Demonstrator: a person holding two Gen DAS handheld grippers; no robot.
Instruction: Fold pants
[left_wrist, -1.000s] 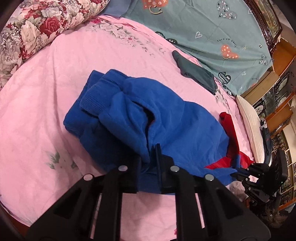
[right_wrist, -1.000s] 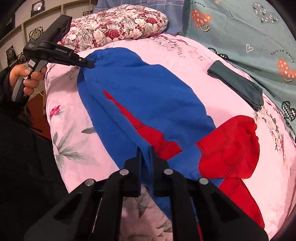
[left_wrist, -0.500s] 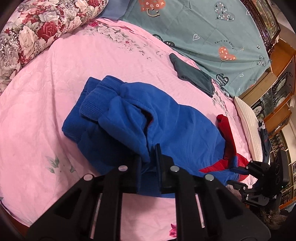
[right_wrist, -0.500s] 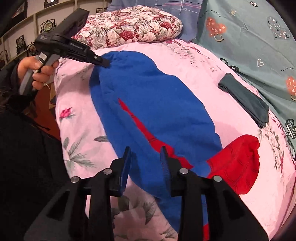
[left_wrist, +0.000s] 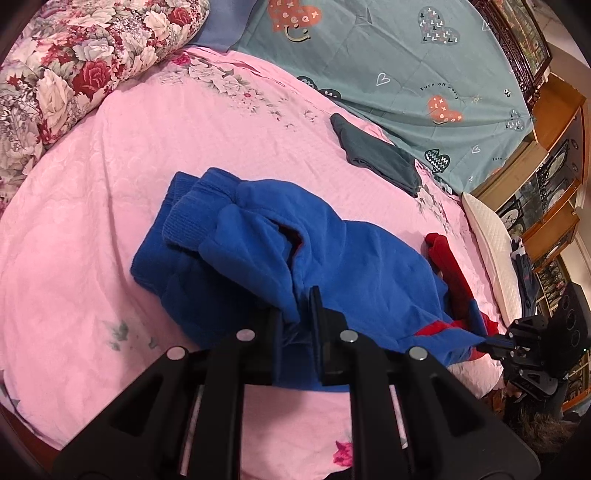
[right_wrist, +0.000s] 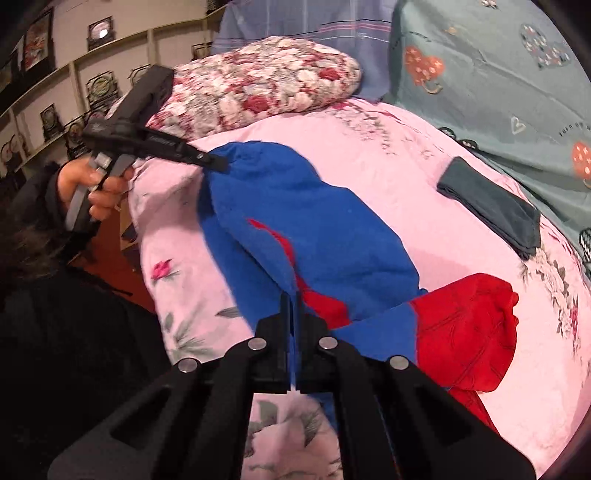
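Blue pants (left_wrist: 351, 266) with red panels (right_wrist: 465, 332) lie crumpled along the pink bed sheet (left_wrist: 92, 221). My left gripper (left_wrist: 297, 314) is shut on a fold of blue fabric at their near edge. It also shows in the right wrist view as the left gripper (right_wrist: 218, 162), held by a hand (right_wrist: 92, 188) and pinching the far blue end. My right gripper (right_wrist: 293, 306) is closing, its pads pressing a thin blue edge of the pants (right_wrist: 314, 221) beside a red stripe. The right gripper (left_wrist: 484, 341) is also in the left wrist view, at the pants' red-and-blue end.
A folded dark green garment (left_wrist: 376, 158) lies farther back on the sheet. A floral pillow (left_wrist: 74, 66) and a teal heart-print blanket (left_wrist: 406, 55) border the bed. A white pillow (left_wrist: 491, 240) and wooden cabinets (left_wrist: 554, 147) stand at the right. The bed edge is close below both grippers.
My right gripper opened off the pants edge, then shut on it again and rose a little, lifting the blue edge. My left gripper kept its hold and stayed put.
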